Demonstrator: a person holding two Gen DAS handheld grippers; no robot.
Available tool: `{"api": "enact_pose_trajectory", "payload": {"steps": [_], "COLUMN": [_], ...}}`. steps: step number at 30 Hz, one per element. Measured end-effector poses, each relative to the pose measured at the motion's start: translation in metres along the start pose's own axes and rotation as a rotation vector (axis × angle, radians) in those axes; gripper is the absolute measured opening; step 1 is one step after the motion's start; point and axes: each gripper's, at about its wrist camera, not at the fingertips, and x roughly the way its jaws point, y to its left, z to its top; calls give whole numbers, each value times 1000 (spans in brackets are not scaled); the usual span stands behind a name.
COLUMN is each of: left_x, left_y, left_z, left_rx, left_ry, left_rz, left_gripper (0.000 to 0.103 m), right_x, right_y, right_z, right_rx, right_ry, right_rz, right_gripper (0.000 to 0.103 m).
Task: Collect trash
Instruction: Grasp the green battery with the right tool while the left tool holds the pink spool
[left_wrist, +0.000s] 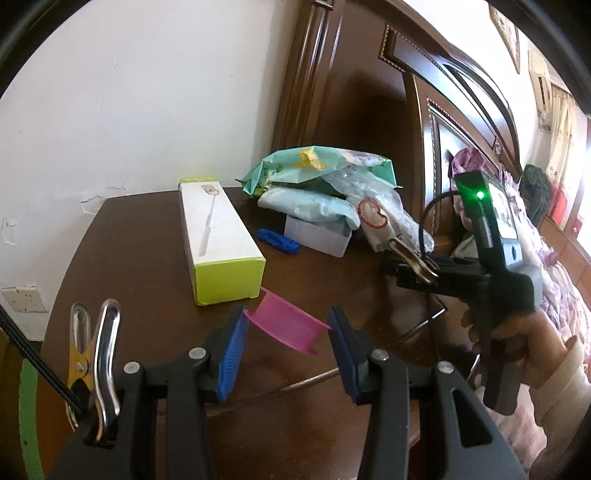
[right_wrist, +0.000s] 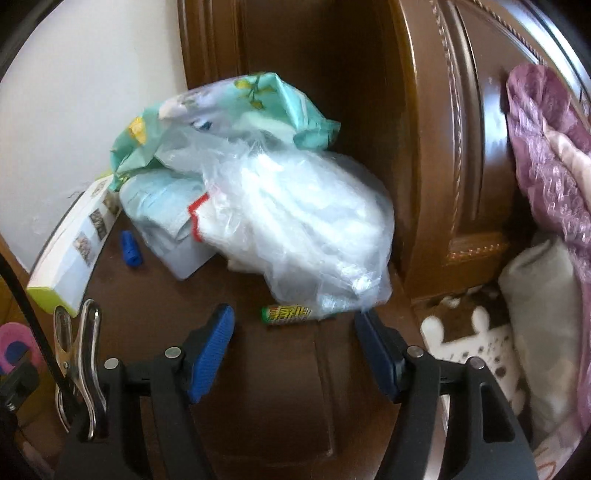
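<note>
My left gripper (left_wrist: 288, 339) is shut on a small pink plastic tray (left_wrist: 284, 325), held by its two side walls just above the dark wooden nightstand (left_wrist: 129, 258). My right gripper (right_wrist: 295, 339) stands wide open with nothing between its pads. Just ahead of its fingertips a small cylinder with a green, yellow and red label (right_wrist: 287, 314) lies on the wood. The cylinder rests at the foot of a crumpled clear plastic bag (right_wrist: 295, 221). In the left wrist view the right gripper (left_wrist: 386, 264) points at that bag pile (left_wrist: 332, 192), held by a hand (left_wrist: 524, 332).
A long white and lime box (left_wrist: 218, 240) lies at the left. A blue plastic piece (left_wrist: 277, 240) and a small white box (left_wrist: 317, 236) sit under the mint-green packaging (left_wrist: 317, 166). The carved headboard (right_wrist: 443, 166) and a bed with a purple blanket (right_wrist: 546, 147) bound the right side.
</note>
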Motion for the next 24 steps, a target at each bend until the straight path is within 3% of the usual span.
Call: {"api": "enact_pose_trajectory", "payload": {"steps": [9,13,24], "left_x": [3,4,0], "left_y": [1,-1,-1], "left_z": [0,-2,-2], "left_rx": [5,11,-7], "left_ry": [3,3,1], "left_rz": [5,3,-17], "left_gripper": [47,47,47], "right_x": [-3,-4,-37], "right_y": [-5,-1,-9], "right_z": [-2,-6,-35], "right_rx": [2,-16,12], "right_ry": [-26,-41,-77], "right_rz": [3,19,26], "right_gripper": [67,45,44]}}
